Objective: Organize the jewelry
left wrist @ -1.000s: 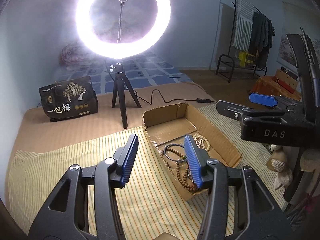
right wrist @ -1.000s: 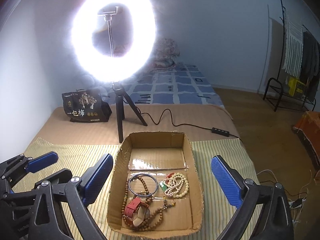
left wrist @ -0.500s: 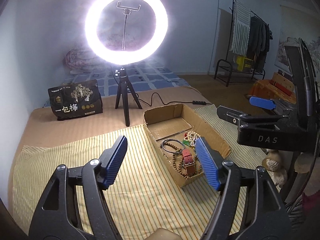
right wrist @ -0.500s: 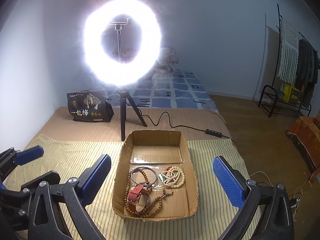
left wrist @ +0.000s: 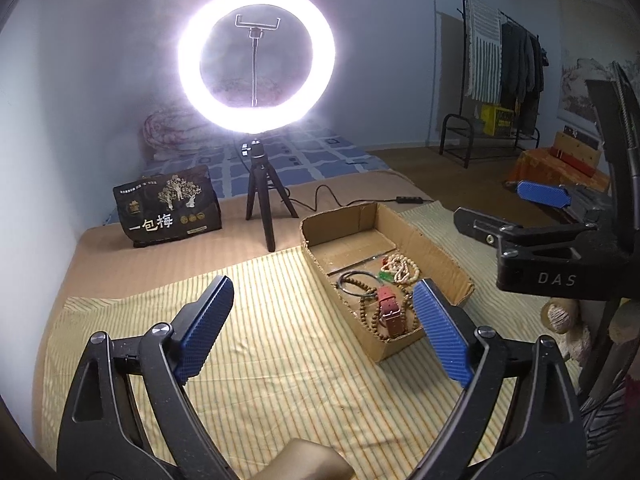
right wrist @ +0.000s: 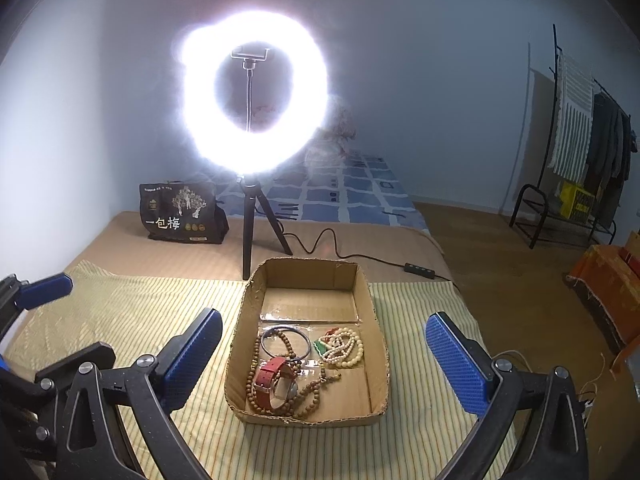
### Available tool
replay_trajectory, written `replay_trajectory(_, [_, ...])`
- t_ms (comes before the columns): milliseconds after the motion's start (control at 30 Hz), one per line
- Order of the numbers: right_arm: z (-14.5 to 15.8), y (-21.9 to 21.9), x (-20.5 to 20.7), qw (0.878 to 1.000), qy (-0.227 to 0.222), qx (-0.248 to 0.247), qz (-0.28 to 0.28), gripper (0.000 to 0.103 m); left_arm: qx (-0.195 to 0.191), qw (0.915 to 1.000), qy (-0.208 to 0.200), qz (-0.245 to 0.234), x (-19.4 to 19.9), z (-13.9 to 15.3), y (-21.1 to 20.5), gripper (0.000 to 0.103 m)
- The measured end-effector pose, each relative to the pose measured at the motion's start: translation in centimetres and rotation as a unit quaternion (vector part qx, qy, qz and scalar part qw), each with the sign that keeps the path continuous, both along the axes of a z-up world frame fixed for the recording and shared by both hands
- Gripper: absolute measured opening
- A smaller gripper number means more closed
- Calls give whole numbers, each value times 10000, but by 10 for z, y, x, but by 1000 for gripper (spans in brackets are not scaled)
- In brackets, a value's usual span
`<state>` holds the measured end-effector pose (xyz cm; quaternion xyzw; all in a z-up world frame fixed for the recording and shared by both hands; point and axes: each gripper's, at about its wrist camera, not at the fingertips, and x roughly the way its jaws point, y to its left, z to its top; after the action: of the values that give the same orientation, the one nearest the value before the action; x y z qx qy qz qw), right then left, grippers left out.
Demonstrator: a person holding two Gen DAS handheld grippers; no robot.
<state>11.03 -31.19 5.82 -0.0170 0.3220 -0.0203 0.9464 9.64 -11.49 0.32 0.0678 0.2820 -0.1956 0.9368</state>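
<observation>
Ahead of the blue-padded hand-held gripper (right wrist: 322, 364): brown cardboard box (right wrist: 240, 320), red-strapped watch (right wrist: 269, 376), cream beads (right wrist: 346, 350), yellow-striped cloth (right wrist: 132, 312).

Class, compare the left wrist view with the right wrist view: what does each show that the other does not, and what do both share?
Only the left wrist view: the left gripper, its jaws opening with nothing between them, and the label DAS on the right gripper's body.

Only the right wrist view: the right gripper, jaws wide around the cardboard box without touching it, and the watch's dial.

Both: the box, red-strapped watch, pale bead bracelet, brown beads, ring light and striped cloth.
</observation>
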Motion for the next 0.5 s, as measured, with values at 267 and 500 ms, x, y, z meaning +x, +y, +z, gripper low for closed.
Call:
replay_trajectory(267, [0,-6,-3,9998,-36,164,-96,103,207,9997,-37,158,1,-8,0,102])
replay_trajectory(500, [-5,-8,-1,9996,37,238,-131,103,266,9995,0,150,2,-10,-2,102])
